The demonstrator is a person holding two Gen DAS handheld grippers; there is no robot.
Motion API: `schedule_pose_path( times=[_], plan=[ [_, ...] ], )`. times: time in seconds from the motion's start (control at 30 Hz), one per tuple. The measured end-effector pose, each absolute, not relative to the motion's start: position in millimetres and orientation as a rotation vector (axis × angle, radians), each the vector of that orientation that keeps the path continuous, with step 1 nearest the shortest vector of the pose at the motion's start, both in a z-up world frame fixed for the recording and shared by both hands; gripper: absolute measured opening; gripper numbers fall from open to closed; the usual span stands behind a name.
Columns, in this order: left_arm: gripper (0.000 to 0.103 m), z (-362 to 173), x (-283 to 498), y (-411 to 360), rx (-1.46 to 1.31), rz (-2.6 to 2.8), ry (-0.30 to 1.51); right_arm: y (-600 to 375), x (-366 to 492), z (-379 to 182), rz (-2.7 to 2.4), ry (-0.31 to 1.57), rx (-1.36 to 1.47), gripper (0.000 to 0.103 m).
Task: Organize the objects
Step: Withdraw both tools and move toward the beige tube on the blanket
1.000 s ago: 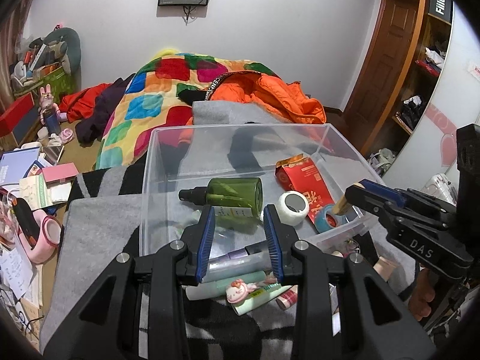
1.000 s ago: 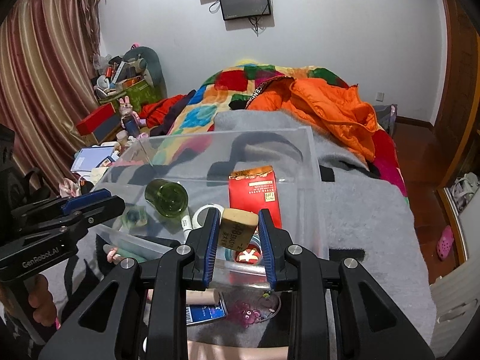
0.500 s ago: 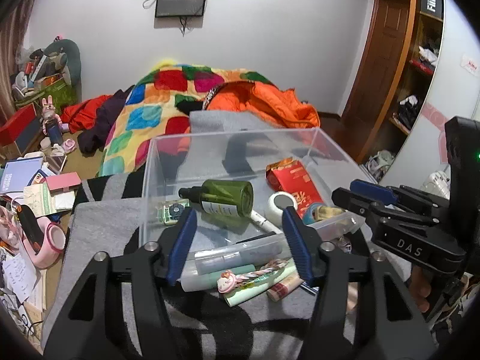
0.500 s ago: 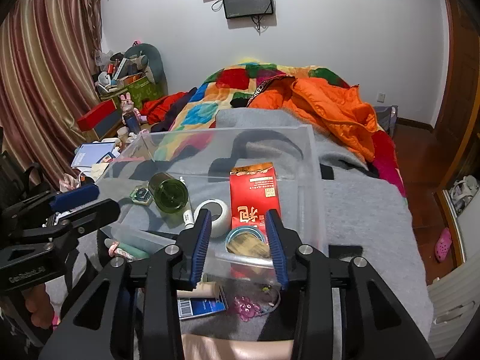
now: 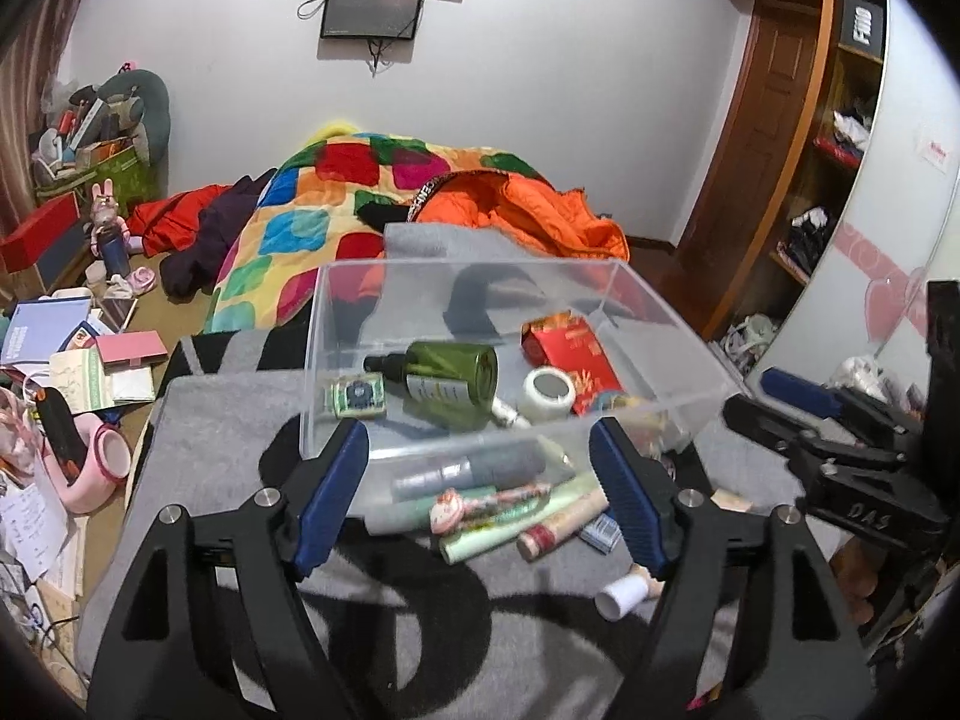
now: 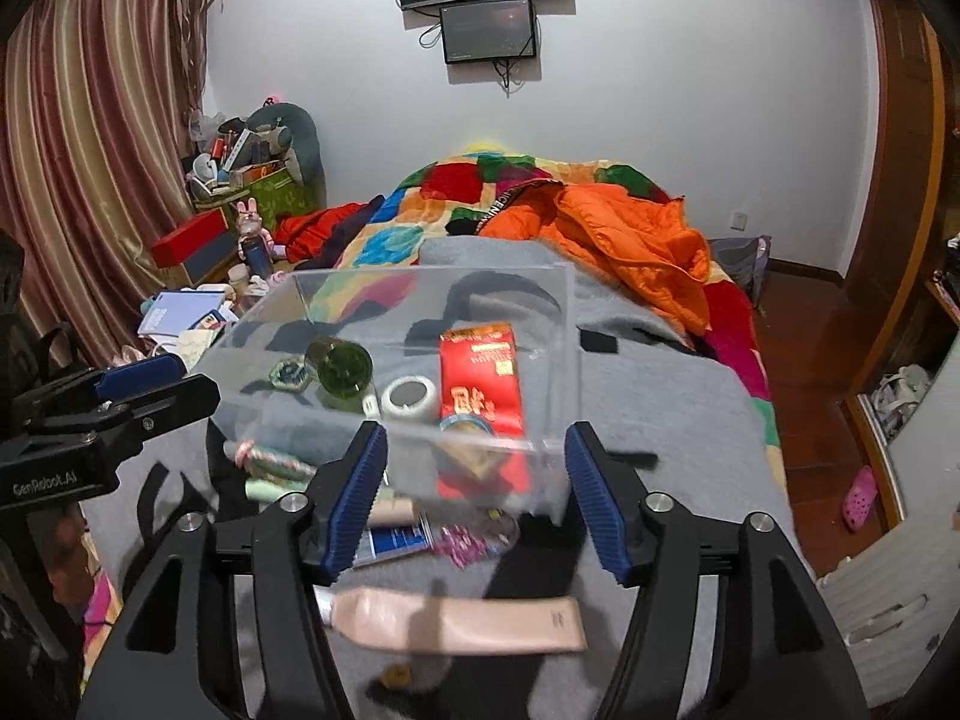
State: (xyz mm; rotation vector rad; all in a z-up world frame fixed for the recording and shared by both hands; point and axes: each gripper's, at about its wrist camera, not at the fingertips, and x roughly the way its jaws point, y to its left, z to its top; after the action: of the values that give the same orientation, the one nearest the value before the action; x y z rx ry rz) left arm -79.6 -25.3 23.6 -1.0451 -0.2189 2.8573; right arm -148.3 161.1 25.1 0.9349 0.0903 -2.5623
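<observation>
Gaping wide now, left gripper (image 5: pixel 480 501) and right gripper (image 6: pixel 477 495) empty; wooden block dropped into clear bin (image 6: pixel 564 312).

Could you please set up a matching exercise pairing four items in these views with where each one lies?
Things:
1. green bottle
2. red packet
3. beige tube
4. white tape roll

Places:
a. on the grey blanket in front of the clear box, between the right tool's fingers in the right wrist view
b. in the box, on its side, cap pointing left in the left wrist view
c. in the box, flat along its right side
d. in the box, between the bottle and the packet

Pairs: 1-b, 2-c, 3-a, 4-d
</observation>
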Motion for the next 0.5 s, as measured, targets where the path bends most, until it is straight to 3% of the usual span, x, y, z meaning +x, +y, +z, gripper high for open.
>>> schedule_pose_path(
  times=[0.17,0.5],
  plan=[
    [0.089,14,-64,-17,-1.073,2.872,-0.156,180,-132,18,-2.576,0.076,0.974,0.066],
    [0.095,-2,-45,-6,-1.095,2.823,-0.195,185,-101,-15,-2.524,0.125,1.091,0.066]
  ],
)
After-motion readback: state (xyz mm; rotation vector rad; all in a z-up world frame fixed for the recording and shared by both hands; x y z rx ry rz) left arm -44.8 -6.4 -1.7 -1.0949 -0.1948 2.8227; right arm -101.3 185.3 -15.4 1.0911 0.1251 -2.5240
